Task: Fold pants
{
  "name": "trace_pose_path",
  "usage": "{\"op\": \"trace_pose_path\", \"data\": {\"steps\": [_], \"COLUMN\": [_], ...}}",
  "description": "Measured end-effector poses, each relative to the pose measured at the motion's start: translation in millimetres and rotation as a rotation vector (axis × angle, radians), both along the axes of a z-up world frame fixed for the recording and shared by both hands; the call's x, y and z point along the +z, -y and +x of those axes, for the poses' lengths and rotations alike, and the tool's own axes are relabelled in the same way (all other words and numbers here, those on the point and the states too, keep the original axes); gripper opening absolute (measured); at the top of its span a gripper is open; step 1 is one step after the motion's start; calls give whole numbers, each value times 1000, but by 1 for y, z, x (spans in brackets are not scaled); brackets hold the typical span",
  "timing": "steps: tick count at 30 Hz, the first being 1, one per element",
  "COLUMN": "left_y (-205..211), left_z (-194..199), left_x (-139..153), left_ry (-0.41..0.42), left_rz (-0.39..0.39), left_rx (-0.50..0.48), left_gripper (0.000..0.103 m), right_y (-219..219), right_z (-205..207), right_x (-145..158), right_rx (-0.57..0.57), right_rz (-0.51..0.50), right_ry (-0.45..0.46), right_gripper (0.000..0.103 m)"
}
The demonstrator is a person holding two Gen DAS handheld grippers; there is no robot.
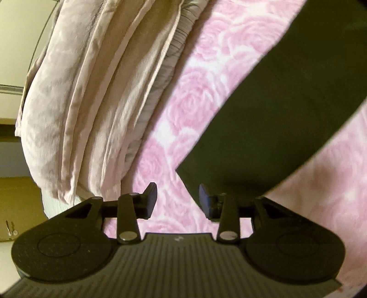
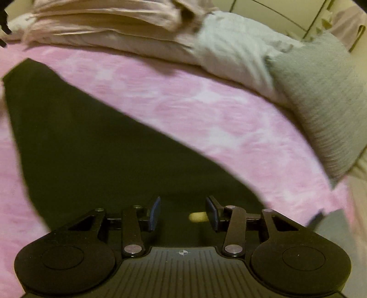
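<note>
Dark pants (image 1: 275,110) lie flat on a pink rose-patterned blanket (image 1: 188,107). In the left wrist view one leg runs from the upper right down to a hem corner just ahead of my left gripper (image 1: 178,200), which is open and hovers over the blanket beside that corner, holding nothing. In the right wrist view the pants (image 2: 96,146) spread wide below and to the left. My right gripper (image 2: 183,212) is open above the dark cloth. A small tan tag (image 2: 197,216) shows on the cloth near its right finger.
A bunched beige quilt (image 1: 75,103) lies along the blanket's edge and also shows as the beige quilt (image 2: 103,20) at the top. A white pillow (image 2: 236,52) and a grey knitted cushion (image 2: 325,96) sit at the upper right. Pale cupboard doors (image 2: 286,11) stand behind.
</note>
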State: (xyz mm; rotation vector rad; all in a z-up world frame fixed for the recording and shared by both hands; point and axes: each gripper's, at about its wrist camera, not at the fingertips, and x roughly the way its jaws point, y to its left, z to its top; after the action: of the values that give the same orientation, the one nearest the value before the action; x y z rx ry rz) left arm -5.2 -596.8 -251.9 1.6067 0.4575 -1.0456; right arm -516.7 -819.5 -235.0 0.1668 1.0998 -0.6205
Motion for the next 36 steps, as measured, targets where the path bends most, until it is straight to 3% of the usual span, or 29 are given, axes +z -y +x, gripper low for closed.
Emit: {"op": "trace_pose_path", "data": {"steps": [6,13,17,19,20,24,29,34,36], "left_y": [-68,-103,-112,-119,-123,-127,-130,-124,-119], "left_z": [-8,13,31,35,37,62,91,76,56], "left_x": [-41,-123,-149,-152,-150,-134,-134,-111,-105], "left_ry": [-5,45,71,51,43,25,-6,-92,-140], "left_rz": [-1,-20,-40,-37,-47,-143,-123,-199,-221], "left_rx": [-192,-467,-597,-647,-664,-577,-500,-427,-423], "left_gripper": [37,34,24,5,4,0,0,1,6], "right_y": [-73,-138,-165,-173,-178,-185,-189,-194,-190], "right_z": [65,145,183,198,204,221,229,202,181], "right_x": [-16,-31,-43,-45,-46,-54,-58,-64,-67], "right_rx": [-45,-89,-129,-140,-141,-138,-177,-379,-484], "right_rz": [88,32,0,-10,-15,-3,15,57,65], "right_ry": [38,7,-34,-40,-43,-65,-59,-33,-24], "right_gripper": [41,41,41,41,41,41,41,41,41]}}
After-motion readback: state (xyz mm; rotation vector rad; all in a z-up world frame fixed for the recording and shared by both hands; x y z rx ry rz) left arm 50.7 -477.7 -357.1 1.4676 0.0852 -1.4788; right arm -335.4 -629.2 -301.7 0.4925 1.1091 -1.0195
